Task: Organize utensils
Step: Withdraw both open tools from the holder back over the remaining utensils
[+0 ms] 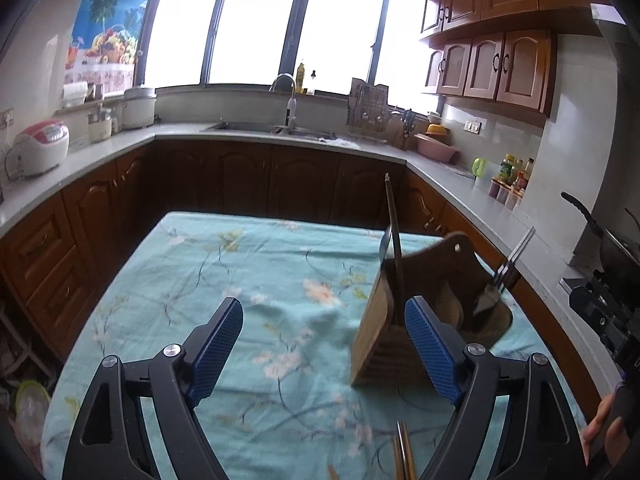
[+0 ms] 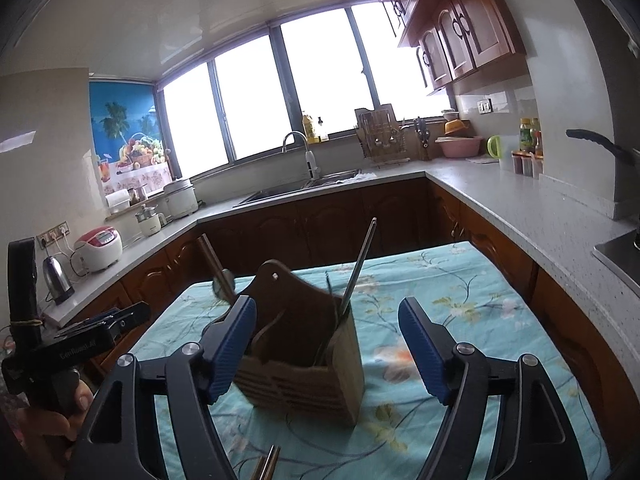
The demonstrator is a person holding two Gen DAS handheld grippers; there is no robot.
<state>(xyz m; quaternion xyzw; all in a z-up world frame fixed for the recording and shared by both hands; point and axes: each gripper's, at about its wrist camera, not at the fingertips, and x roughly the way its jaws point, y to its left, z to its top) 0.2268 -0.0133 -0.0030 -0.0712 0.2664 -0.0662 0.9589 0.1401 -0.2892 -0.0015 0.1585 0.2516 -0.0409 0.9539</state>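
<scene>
L wrist view: left gripper (image 1: 324,344) jaws wide apart, holding nothing. 1 wooden utensil holder (image 1: 424,316) stands on floral tablecloth (image 1: 248,264), just beside the right finger; 1 dark chopstick (image 1: 394,236) upright in it. 2 loose chopsticks (image 1: 404,458) at bottom edge

R wrist view: right gripper (image 2: 328,348) jaws wide apart, empty; holder (image 2: 304,356) between fingers, untouched; 1 metal chopstick (image 2: 360,264) leans inside

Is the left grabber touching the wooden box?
Cannot tell. In the left wrist view, one pad of the open left gripper overlaps the wooden holder, hiding any gap.
</scene>
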